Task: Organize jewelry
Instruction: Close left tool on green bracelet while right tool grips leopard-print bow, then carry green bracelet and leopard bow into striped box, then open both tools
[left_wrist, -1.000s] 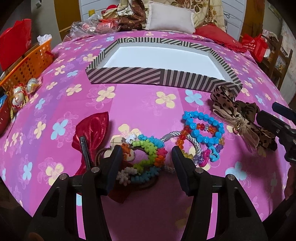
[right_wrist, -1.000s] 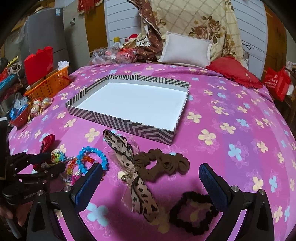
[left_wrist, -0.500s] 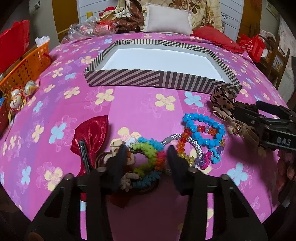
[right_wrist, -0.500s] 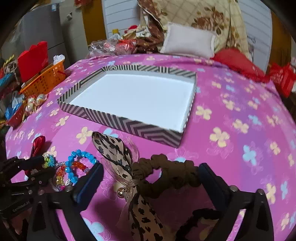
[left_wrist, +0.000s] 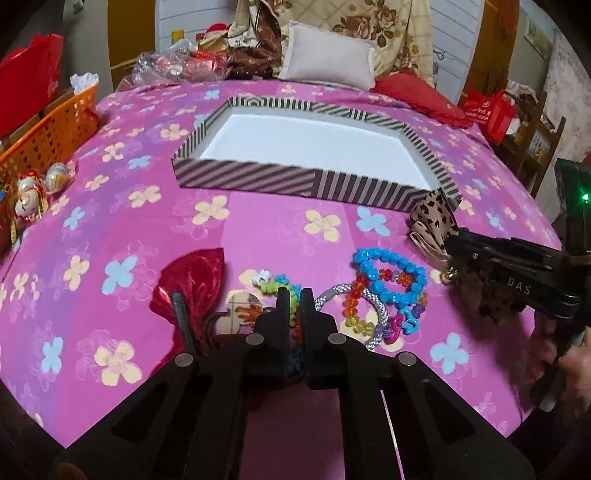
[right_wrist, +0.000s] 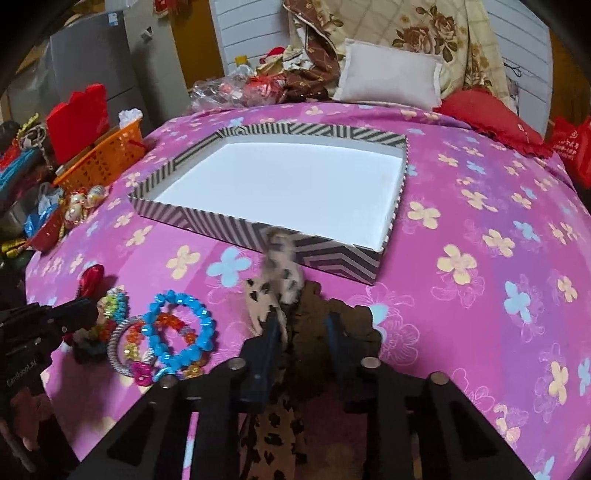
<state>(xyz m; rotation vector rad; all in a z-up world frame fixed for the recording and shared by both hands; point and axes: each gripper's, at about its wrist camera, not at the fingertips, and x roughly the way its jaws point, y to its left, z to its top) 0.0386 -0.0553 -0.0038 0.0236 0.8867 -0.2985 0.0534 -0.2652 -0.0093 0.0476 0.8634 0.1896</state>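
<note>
My left gripper (left_wrist: 294, 295) is shut on the multicoloured bead bracelet (left_wrist: 291, 301) on the pink flowered bedspread. A blue bead bracelet (left_wrist: 391, 275) lies just to its right, over a silver rope bangle (left_wrist: 376, 310). A red satin bow (left_wrist: 192, 280) lies to the left. My right gripper (right_wrist: 301, 317) is shut on the brown scrunchie (right_wrist: 314, 314), with the leopard-print bow (right_wrist: 282, 273) caught at its left finger. The striped box (left_wrist: 280, 177) with a white floor stands beyond both; it also shows in the right wrist view (right_wrist: 332, 254).
An orange basket (left_wrist: 48, 129) and foil-wrapped eggs (left_wrist: 33, 188) sit at the bed's left edge. A pale pillow (left_wrist: 328, 59) and a red cushion (left_wrist: 417, 92) lie at the far end. Red bags (left_wrist: 491, 114) stand at the right.
Both grippers have closed: the left on the multicoloured bracelet, the right on the brown scrunchie with the leopard bow. The right gripper has moved forward toward the box.
</note>
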